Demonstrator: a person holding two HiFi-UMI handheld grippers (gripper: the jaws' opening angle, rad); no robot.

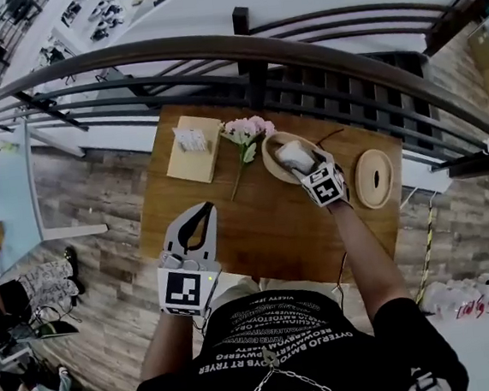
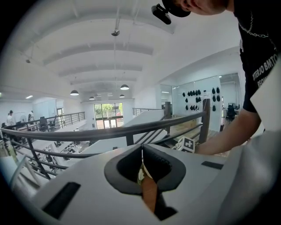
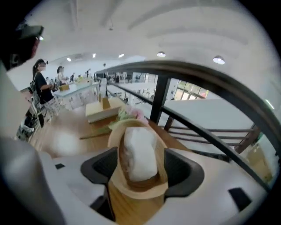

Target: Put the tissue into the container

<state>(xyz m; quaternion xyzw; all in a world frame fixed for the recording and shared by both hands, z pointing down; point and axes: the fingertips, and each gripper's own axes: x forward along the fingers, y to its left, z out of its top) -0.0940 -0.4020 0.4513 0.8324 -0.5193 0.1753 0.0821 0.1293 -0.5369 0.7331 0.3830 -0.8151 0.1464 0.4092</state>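
A white folded tissue (image 1: 293, 155) (image 3: 138, 154) lies inside a round wooden container (image 1: 274, 169) (image 3: 115, 132) at the back of the wooden table (image 1: 274, 230). My right gripper (image 1: 305, 168) (image 3: 141, 169) hangs just over the container, tilted down. It is open, and its jaws stand wide on either side of the tissue without pressing it. My left gripper (image 1: 204, 208) (image 2: 141, 151) is over the table's front left part, far from the container. It is shut, its tips meeting with nothing between them.
The container's wooden lid (image 1: 374, 178) lies flat at the right of the table. A tissue box (image 1: 193, 148) sits at the back left, with a pink flower (image 1: 247, 132) beside it. A dark railing (image 1: 248, 57) runs behind the table.
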